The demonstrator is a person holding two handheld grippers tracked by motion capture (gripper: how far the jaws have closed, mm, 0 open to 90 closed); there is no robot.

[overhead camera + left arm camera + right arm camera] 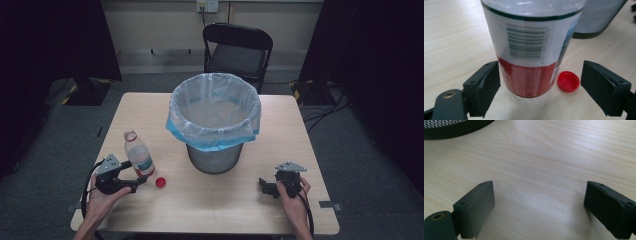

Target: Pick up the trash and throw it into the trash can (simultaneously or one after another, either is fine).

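Observation:
A clear plastic bottle (137,152) with a red and white label stands upright and uncapped on the table's left side. Its red cap (160,182) lies on the wood just to its right. My left gripper (134,175) is open, its jaws on either side of the bottle's base (529,65); the left jaw is close to the label, the right jaw stands apart, beyond the cap (568,81). My right gripper (263,187) rests open near the table's front right, with bare wood between its jaws (539,202).
A mesh waste bin (215,120) lined with a clear and blue bag stands at the table's middle. Its dark base (454,127) lies ahead of the right gripper. A black folding chair (237,47) stands behind the table (210,200). Cables lie on the floor at the right.

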